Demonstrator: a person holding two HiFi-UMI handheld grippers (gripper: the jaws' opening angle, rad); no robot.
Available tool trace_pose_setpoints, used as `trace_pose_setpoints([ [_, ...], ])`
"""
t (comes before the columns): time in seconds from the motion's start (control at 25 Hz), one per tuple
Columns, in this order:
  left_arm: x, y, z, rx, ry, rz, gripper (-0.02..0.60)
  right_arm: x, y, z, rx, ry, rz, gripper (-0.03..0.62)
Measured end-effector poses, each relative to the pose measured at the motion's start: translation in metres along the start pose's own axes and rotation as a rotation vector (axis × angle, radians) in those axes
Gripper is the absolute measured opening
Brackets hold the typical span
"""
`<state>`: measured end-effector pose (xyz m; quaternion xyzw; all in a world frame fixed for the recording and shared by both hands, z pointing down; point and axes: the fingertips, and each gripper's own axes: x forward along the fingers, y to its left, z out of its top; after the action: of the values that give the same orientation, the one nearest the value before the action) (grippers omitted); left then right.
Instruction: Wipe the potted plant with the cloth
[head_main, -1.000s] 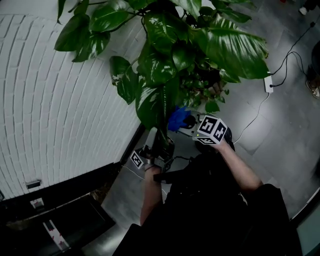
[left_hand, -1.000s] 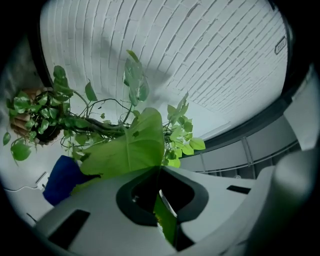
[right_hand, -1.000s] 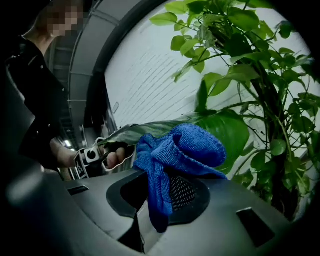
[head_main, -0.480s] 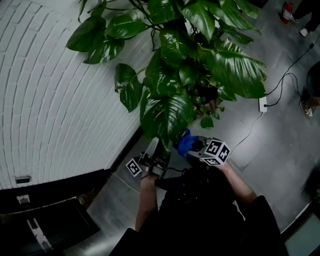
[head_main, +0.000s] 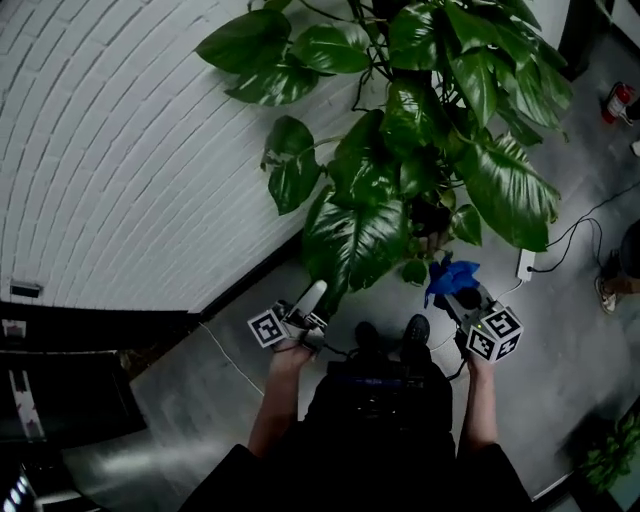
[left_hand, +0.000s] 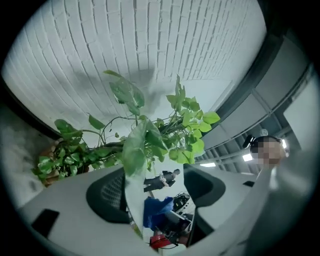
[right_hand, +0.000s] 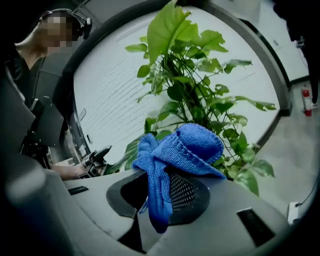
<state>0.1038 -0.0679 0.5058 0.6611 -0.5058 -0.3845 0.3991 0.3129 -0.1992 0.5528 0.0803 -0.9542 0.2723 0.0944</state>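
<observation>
The potted plant (head_main: 420, 150) spreads large glossy leaves in front of a brick wall. My left gripper (head_main: 311, 296) sits at the tip of the lowest big leaf (head_main: 352, 240). Its jaws have just been opening and stand wide apart. In the left gripper view the gripper (left_hand: 155, 195) has that leaf (left_hand: 134, 150) hanging loose between the jaws, close to the left one. My right gripper (head_main: 462, 298) is off to the right of the plant, shut on a bunched blue cloth (head_main: 449, 272). The cloth (right_hand: 177, 147) drapes over the right gripper (right_hand: 165, 195).
A white brick wall (head_main: 120, 150) runs along the left with a dark skirting at its foot. On the grey floor lie a power strip (head_main: 526, 263) with its cable and a red extinguisher (head_main: 617, 100). The holder's shoes (head_main: 415, 328) stand below the plant.
The right gripper has swung away to the right with the cloth, off the big leaf. The left gripper's jaws have let go of the leaf tip. The head view has turned.
</observation>
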Motion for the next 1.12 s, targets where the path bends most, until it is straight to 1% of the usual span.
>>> trace_pose_setpoints([
  [0.04, -0.003, 0.004, 0.002, 0.003, -0.019, 0.014, 0.316, -0.002, 0.002, 0.013, -0.024, -0.019, 0.006, 0.106],
  [0.12, -0.009, 0.014, 0.005, -0.002, -0.063, 0.043, 0.319, 0.005, 0.014, 0.035, -0.070, -0.038, 0.053, 0.106],
  [0.24, -0.016, 0.022, -0.004, -0.027, -0.093, 0.063, 0.360, 0.027, 0.039, 0.054, -0.128, -0.039, 0.140, 0.106],
  [0.32, -0.018, 0.024, -0.010, -0.029, -0.090, 0.063, 0.360, 0.046, 0.057, 0.063, -0.168, -0.034, 0.175, 0.106],
  [0.44, -0.018, 0.026, -0.010, -0.024, -0.080, 0.056, 0.360, 0.080, 0.086, 0.076, -0.243, -0.017, 0.210, 0.106],
  [0.52, -0.015, 0.026, -0.006, -0.007, -0.060, 0.036, 0.360, 0.103, 0.100, 0.085, -0.283, 0.006, 0.216, 0.106],
  [0.6, -0.012, 0.028, -0.001, 0.003, -0.041, 0.015, 0.351, 0.127, 0.103, 0.094, -0.312, 0.029, 0.197, 0.106],
  [0.64, -0.012, 0.029, 0.002, -0.002, -0.032, -0.001, 0.303, 0.140, 0.101, 0.099, -0.313, 0.036, 0.178, 0.106],
  [0.68, -0.012, 0.030, 0.003, -0.014, -0.022, -0.024, 0.230, 0.152, 0.098, 0.103, -0.306, 0.041, 0.156, 0.106],
  [0.72, -0.012, 0.029, 0.003, -0.030, -0.011, -0.052, 0.173, 0.164, 0.093, 0.107, -0.295, 0.045, 0.134, 0.106],
  [0.76, -0.012, 0.029, 0.003, -0.046, 0.001, -0.079, 0.132, 0.175, 0.086, 0.112, -0.284, 0.046, 0.111, 0.106],
  [0.8, -0.011, 0.029, 0.004, -0.057, 0.012, -0.103, 0.103, 0.185, 0.079, 0.117, -0.274, 0.045, 0.086, 0.106],
  [0.84, -0.011, 0.028, 0.004, -0.067, 0.021, -0.124, 0.052, 0.195, 0.073, 0.124, -0.269, 0.040, 0.059, 0.106],
  [0.88, -0.011, 0.028, 0.004, -0.075, 0.028, -0.143, 0.029, 0.202, 0.067, 0.131, -0.269, 0.031, 0.032, 0.106],
  [0.92, -0.011, 0.026, 0.005, -0.082, 0.035, -0.161, 0.020, 0.208, 0.064, 0.140, -0.277, 0.019, 0.007, 0.106],
  [1.0, -0.011, 0.023, 0.008, -0.086, 0.053, -0.194, 0.020, 0.221, 0.062, 0.155, -0.299, -0.002, -0.031, 0.106],
  [1.04, -0.011, 0.023, 0.009, -0.090, 0.062, -0.206, 0.020, 0.229, 0.061, 0.157, -0.302, 0.001, -0.040, 0.106],
  [1.12, -0.011, 0.023, 0.010, -0.109, 0.075, -0.228, 0.020, 0.245, 0.058, 0.147, -0.290, 0.047, -0.030, 0.106],
])
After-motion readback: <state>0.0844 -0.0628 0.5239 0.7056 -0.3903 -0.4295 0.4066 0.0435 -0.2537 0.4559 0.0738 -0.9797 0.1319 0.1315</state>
